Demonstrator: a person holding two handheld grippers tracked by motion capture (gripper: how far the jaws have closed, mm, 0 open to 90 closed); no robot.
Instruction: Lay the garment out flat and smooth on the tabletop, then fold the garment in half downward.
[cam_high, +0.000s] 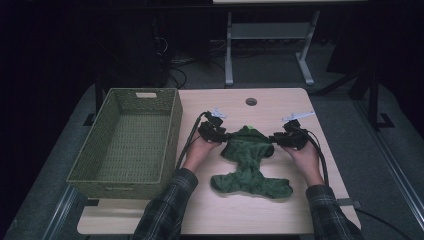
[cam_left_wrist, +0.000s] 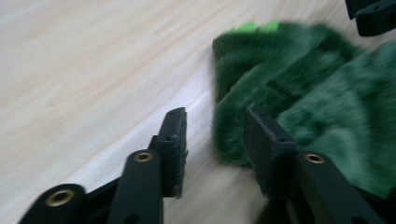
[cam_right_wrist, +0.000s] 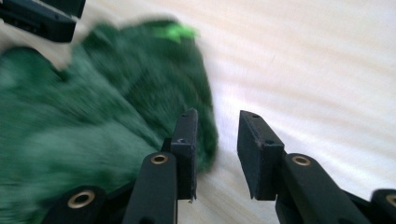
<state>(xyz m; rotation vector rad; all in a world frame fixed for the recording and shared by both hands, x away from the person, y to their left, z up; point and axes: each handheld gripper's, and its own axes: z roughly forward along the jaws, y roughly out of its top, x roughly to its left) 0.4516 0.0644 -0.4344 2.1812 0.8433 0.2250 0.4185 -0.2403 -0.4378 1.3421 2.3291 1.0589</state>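
wood table (cam_high: 220, 210) | fuzzy green cloth (cam_high: 248, 162) crumpled | both grippers' jaws apart, empty

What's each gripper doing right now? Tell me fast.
Left gripper: open, holding nothing, at the edge of the green fuzzy garment.
Right gripper: open, holding nothing, beside the garment's other edge.

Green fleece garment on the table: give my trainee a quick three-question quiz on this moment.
1. True or false: the green fleece garment lies inside the woven basket.
2. What shows between the jaws of the left gripper: A) bare table, B) fleece, C) a cable?
3. Are the jaws of the right gripper open or shut?

Key: 1 false, it lies on the table beside the basket; 2 A; 3 open, gripping nothing.
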